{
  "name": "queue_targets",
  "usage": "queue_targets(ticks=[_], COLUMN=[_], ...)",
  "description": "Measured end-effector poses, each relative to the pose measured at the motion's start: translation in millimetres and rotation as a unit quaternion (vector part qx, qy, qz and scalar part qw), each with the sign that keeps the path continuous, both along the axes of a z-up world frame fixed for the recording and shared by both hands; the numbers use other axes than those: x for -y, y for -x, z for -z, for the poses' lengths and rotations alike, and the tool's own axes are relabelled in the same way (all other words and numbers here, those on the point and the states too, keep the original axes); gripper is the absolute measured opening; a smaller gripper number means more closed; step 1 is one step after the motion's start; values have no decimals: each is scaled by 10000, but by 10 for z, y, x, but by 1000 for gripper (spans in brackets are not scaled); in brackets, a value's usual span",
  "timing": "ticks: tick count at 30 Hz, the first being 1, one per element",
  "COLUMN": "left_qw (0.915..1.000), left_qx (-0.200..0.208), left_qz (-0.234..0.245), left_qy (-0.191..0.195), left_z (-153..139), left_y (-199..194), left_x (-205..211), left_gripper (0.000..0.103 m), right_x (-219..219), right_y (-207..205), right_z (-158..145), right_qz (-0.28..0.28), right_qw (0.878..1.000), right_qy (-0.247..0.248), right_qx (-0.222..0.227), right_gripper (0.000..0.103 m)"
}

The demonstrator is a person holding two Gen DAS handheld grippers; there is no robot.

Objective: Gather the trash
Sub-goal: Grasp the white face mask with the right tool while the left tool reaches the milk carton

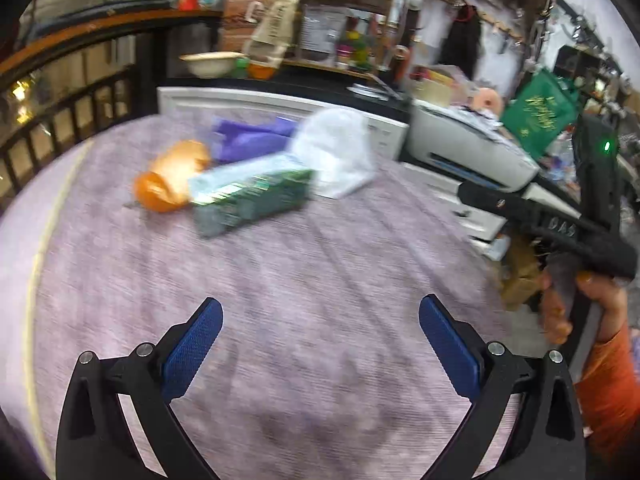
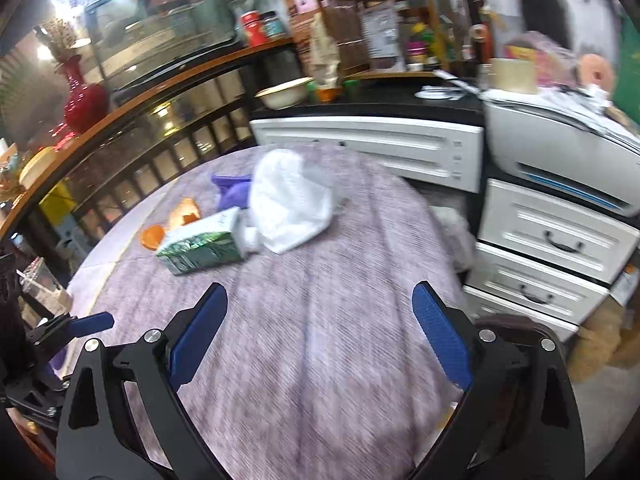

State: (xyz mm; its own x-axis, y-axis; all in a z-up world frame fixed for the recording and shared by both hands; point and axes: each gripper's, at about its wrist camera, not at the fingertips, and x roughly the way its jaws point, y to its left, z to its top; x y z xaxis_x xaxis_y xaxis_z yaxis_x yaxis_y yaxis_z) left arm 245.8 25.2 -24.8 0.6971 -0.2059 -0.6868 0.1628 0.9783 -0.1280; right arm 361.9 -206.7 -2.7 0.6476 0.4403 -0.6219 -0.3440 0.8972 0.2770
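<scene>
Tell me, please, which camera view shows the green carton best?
The right wrist view: the green carton is sharp there, lying on the tablecloth against the white bag. The left wrist view shows it smeared by motion blur.

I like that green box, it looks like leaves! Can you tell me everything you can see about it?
The green box is a long carton, cardboard by the look of it, lying on its side on the purple tablecloth. Its sides carry a green leafy print and its top face is pale. One end looks opened, with something white showing there. That end touches the white bag. An orange lid lies beside it. Neither gripper touches it.
</scene>
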Motion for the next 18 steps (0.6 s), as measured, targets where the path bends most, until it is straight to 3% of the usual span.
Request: queue_targets(ticks=[8,16,18], left_qw=[9968,9951,9941], left_qx=[192,159,183], left_qz=[134,302,340], left_qy=[-770,-926,-1009], left_z=[-29,-24,-44], left_y=[-245,-526,-628], left_x=[-204,-267,-282], left_gripper=[97,97,97], right_x=[-459,-725,-760], right_y=[-706,-1324,-1397], right_z=[70,317,338], right_qz=[-437,-373,-428], right_qw=[9985,9970,9967], right_qy=[1,243,156], right_qx=[-317,-635,-665], right_gripper=[92,92,87])
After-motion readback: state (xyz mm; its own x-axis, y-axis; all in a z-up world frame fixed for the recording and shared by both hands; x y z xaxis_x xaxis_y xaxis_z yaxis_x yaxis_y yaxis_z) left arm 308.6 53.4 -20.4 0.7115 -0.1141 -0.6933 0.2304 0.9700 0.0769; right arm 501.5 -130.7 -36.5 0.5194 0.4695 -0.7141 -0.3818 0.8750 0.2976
